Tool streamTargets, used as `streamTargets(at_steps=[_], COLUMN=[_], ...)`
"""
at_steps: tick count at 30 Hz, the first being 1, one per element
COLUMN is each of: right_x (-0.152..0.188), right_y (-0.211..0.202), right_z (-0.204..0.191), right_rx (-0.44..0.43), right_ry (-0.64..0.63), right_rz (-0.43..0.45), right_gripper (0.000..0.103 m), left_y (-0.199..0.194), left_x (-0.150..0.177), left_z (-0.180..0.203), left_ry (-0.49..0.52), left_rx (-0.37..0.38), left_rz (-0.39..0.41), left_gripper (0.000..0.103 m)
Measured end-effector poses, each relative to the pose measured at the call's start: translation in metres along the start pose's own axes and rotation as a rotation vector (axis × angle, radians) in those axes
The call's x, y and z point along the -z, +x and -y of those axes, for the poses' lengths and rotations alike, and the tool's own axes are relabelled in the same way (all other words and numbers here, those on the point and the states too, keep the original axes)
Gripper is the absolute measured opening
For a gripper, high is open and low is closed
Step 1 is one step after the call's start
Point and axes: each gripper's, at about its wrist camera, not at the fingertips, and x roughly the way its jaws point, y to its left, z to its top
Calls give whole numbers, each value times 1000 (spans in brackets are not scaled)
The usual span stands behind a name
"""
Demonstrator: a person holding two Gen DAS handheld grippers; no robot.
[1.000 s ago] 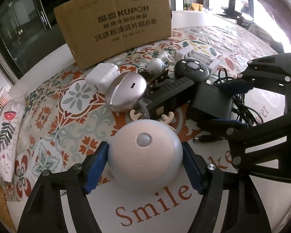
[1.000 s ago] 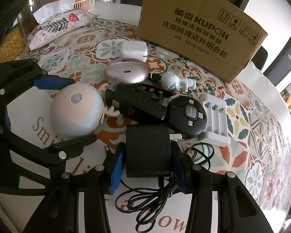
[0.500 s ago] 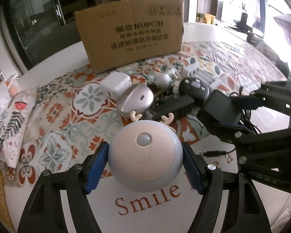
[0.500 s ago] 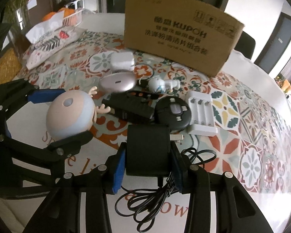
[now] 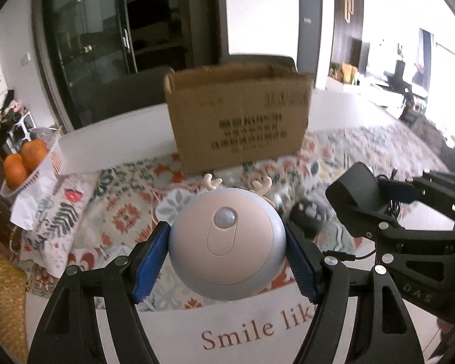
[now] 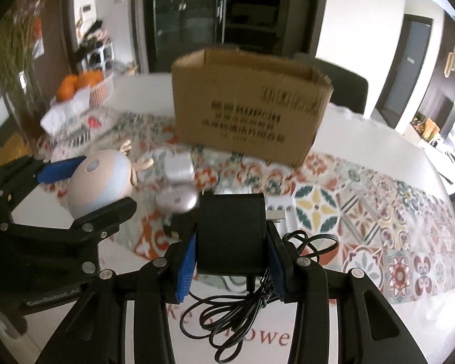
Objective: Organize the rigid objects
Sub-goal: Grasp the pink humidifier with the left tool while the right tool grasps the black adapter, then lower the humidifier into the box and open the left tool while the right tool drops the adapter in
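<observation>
My left gripper [image 5: 227, 261] is shut on a round pink and grey night light with antlers [image 5: 227, 242], held up above the table. In the right wrist view the same night light [image 6: 101, 182] shows at the left. My right gripper [image 6: 232, 262] is shut on a black power adapter [image 6: 230, 230], whose tangled black cable [image 6: 242, 312] hangs below it. The adapter [image 5: 355, 191] also shows at the right of the left wrist view. An open cardboard box [image 5: 236, 121] stands behind on the table, seen as well in the right wrist view [image 6: 248, 112].
On the patterned tablecloth [image 6: 364, 212] lie a silver oval device [image 6: 177, 201], a white charger block [image 6: 179, 166] and other small gadgets, blurred. A basket of oranges [image 5: 24, 157] and a floral tissue pouch [image 5: 54, 212] sit at the left. A dark chair [image 6: 336, 82] stands behind the box.
Both grippers have risen from the table, carrying the night light and the adapter with its cable. The views have tilted up, so the box's open top and the room now show.
</observation>
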Motion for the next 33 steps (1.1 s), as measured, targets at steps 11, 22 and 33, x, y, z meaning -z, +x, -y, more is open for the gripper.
streamTargets(at_steps=[11,22,33], right_x=[-45,-95,-147], right_y=[-32,-44,-47], right_z=[16,36,53], right_rx=[16,8,4], right_ry=[87,160,184], right_rz=[159,267,345], right_gripper=[43,43,43], left_y=[-29,-36,-36], left_x=[-49,-100,-152], left_z=[-12,-22,-30], left_ry=[-75,-101,-85], left_rx=[-30,-53,-61], left_rz=[120,204,271], left_gripper=[74,74,74])
